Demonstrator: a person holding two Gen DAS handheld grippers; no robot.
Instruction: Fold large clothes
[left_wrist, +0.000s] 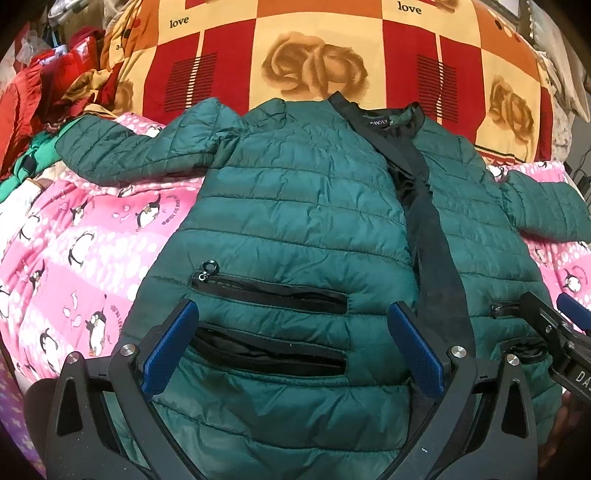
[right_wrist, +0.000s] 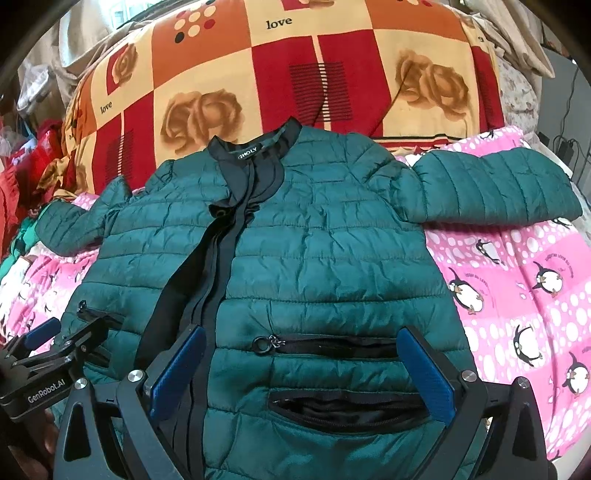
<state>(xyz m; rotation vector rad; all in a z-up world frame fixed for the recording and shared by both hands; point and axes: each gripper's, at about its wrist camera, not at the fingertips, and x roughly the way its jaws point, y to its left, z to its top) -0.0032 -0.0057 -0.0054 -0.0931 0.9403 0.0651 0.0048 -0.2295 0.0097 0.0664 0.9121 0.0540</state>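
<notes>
A: Jacket (left_wrist: 295, 206) first, left wrist view: it lies front-up on the pink blanket (left_wrist: 74, 236), sleeves spread out to both sides, likely flattened ready for folding.
B: And the left gripper (left_wrist: 291, 343)?
A: Jaws released, holding nothing, hovering over the lower hem, with the two pocket zips between the blue pads (left_wrist: 170, 343). The right gripper (left_wrist: 554, 325) peeks in at the edge, over the other front panel.
B: Right wrist view?
A: Same jacket, collar toward the checked quilt (right_wrist: 295, 74), black placket running down just left of centre. The right gripper (right_wrist: 303, 373) is also spread wide and empty, straddling that side's pockets near the hem.
B: So neither has cloth yet?
A: None; I'd judge both are poised to take the hem.
</notes>
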